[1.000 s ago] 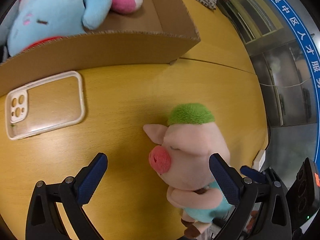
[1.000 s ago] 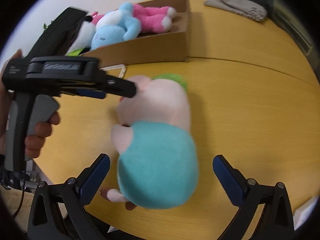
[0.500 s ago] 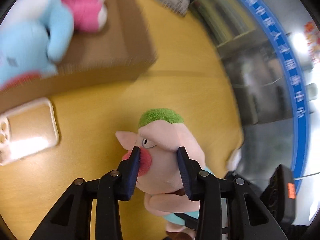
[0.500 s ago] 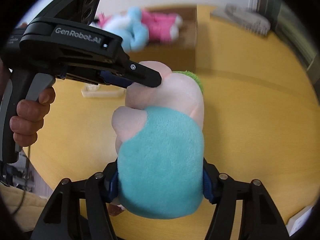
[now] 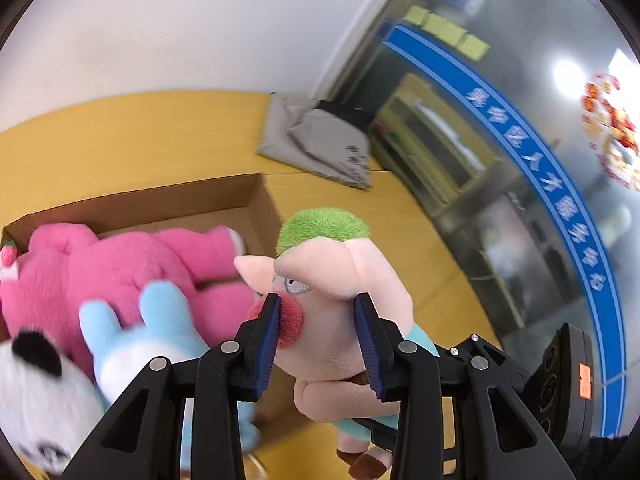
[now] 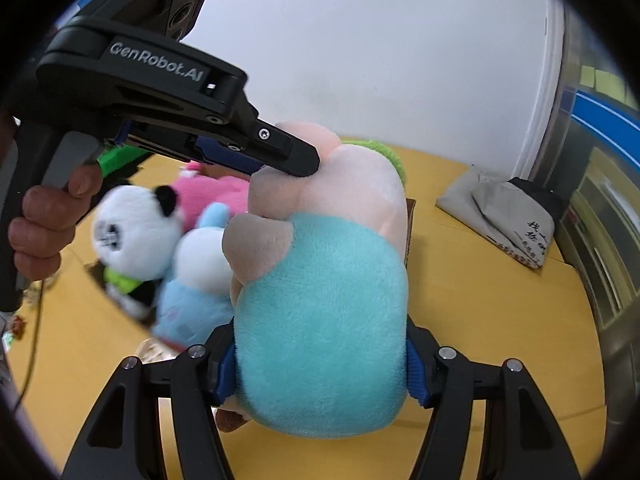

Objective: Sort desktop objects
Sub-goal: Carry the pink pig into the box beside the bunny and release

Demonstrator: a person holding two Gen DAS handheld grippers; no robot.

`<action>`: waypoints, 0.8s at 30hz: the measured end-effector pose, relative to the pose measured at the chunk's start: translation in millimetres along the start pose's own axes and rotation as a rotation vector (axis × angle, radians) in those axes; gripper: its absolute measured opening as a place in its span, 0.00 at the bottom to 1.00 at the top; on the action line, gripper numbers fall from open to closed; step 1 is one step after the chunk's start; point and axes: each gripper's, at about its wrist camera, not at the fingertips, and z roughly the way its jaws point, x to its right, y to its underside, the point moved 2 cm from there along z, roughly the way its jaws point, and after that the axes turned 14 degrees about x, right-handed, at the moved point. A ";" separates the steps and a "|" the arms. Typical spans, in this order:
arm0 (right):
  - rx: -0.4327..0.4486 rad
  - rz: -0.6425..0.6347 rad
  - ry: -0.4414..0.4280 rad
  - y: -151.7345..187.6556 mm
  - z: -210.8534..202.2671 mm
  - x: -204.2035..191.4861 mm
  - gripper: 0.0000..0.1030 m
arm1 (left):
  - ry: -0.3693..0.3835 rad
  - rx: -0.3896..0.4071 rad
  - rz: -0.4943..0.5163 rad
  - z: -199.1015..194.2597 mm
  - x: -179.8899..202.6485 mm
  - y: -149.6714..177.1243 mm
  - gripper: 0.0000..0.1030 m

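Left hand-held gripper [image 5: 318, 334]: closed on the head of the pig plush [image 5: 340, 280], one blue pad against the red snout, the other against the far cheek.
Right hand-held gripper [image 6: 320, 364]: closed on the plush's teal-clad body, pads pressed into both flanks; the person's hand [image 6: 40, 224] works the left tool's trigger.
Panda plush [image 5: 36, 396]: lowest and leftmost in the left wrist view, apparently at the near end of the box; blurred.
Blue plush [image 5: 152, 332]: beside the panda, lying against the pink plush [image 5: 100, 264].
Cardboard box [image 5: 160, 204]: open-topped, on the yellow table [image 5: 120, 136]; bare floor shows only at its right end, past the pink plush's legs.
Pig plush, position: held clear of the table between the two tools, just right of the box's right wall and about level with its rim.
Grey folded cloth [image 5: 320, 144]: on the table beyond the box, well apart from the grasp.
Step in hand (judged): carrying the pig to the box for sorting with the other plush toys.
Doing it well: keep both grips steady, lift over the right wall, aim for the bare corner, lower until the body rests, then release both together so the head does not flop out.
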 end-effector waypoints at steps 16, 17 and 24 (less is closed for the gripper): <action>-0.194 0.091 0.061 53.4 31.3 13.9 0.77 | -0.062 -0.176 -0.016 84.7 -54.0 64.8 0.38; -0.169 0.119 0.042 45.2 24.0 19.2 0.77 | -0.061 -0.176 -0.013 85.7 -53.3 65.3 0.38; -0.299 0.111 -0.015 46.8 71.0 27.8 0.50 | -0.066 -0.181 0.003 90.0 -51.1 67.3 0.41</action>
